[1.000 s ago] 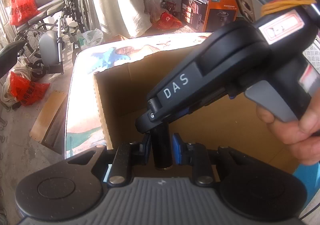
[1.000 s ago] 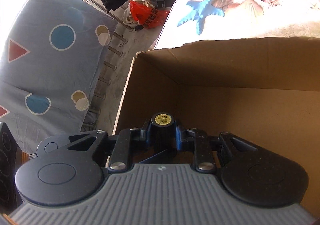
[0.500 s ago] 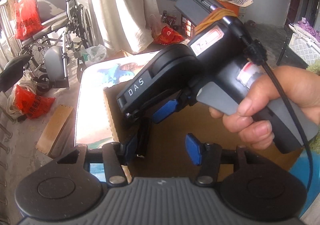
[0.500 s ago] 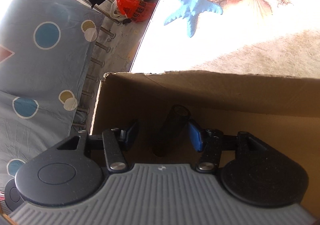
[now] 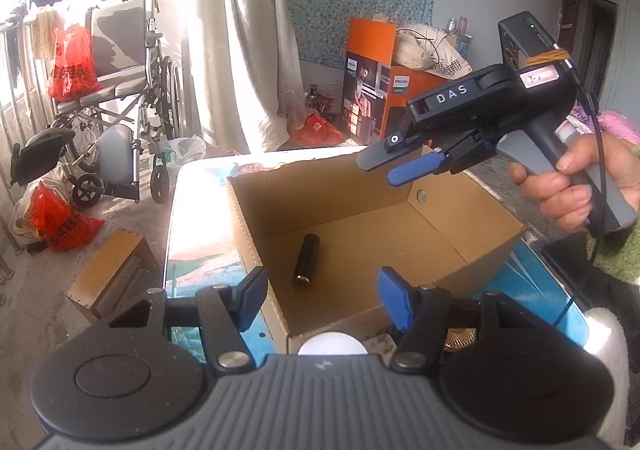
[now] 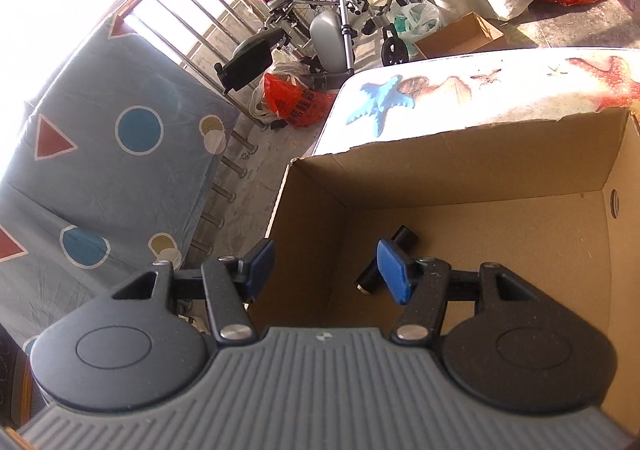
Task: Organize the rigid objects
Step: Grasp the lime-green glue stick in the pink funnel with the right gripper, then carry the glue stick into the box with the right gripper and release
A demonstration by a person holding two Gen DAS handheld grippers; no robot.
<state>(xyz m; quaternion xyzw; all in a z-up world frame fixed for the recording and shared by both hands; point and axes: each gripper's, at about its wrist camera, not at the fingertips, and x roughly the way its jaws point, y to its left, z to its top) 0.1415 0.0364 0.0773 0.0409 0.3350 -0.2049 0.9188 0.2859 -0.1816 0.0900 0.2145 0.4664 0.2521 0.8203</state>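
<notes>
A black cylinder (image 5: 306, 260) lies loose on the floor of an open cardboard box (image 5: 320, 190). My left gripper (image 5: 324, 302) hangs above the box's near edge; its jaws are opening and nothing is between them. A hand holds my right gripper (image 5: 390, 166) higher up, over the box's far right corner, open and empty. In the right wrist view the right gripper (image 6: 326, 270) stands over the near left corner of the box (image 6: 460, 166). Its right finger (image 6: 394, 270) partly covers the cylinder (image 6: 406, 237) below.
The box stands on a table with a sea-print cloth (image 6: 460, 102). A white ball (image 5: 332, 346) and a gold knurled piece (image 5: 460, 338) lie just before the box. A wheelchair (image 5: 120, 98), red bags (image 5: 60, 218) and a wooden crate (image 5: 108, 274) crowd the floor at left.
A second ago both grippers were shut on the black cylinder inside the box. Both have opened and let it go, and it now lies on the box floor. Both hands have risen and drawn back.
</notes>
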